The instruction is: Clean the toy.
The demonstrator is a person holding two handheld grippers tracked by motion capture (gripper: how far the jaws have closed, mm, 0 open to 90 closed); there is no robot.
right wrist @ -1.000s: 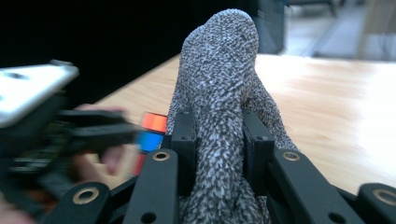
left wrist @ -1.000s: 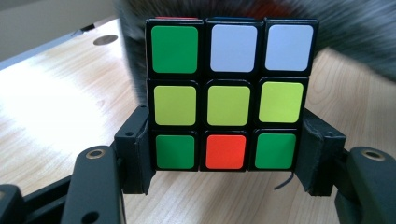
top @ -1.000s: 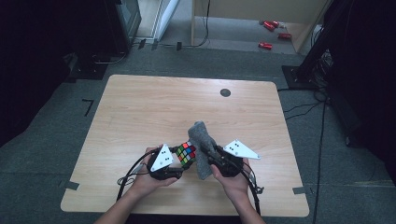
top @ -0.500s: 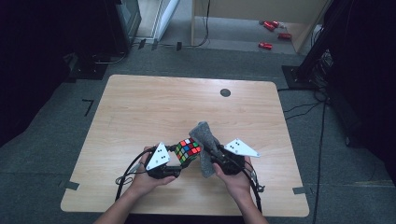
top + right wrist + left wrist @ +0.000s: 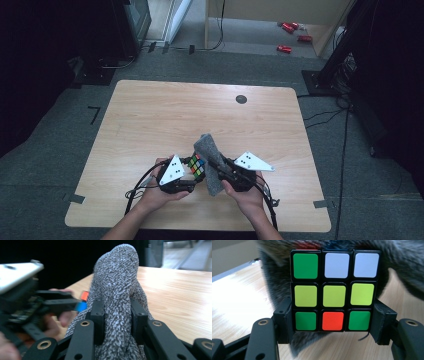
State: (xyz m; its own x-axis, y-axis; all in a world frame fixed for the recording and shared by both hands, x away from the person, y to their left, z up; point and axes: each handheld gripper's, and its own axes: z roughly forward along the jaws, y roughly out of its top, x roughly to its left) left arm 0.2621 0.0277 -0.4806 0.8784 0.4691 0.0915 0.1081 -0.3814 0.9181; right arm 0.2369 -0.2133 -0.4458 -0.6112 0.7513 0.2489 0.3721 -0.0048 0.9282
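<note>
Between the left gripper's (image 5: 332,322) clamped jaws sits a puzzle cube (image 5: 333,291), touching the grey cloth (image 5: 117,297) pinched by the right gripper (image 5: 117,322).

Two handheld grippers, black throughout: the left gripper (image 5: 186,181) and the right gripper (image 5: 226,172) each carry a pale grey three-cornered plate with small dark dots on top. Brass-ringed holes stud the jaw links. Black cables trail from both toward the near edge of the table (image 5: 150,115). Forearms are bare.
</note>
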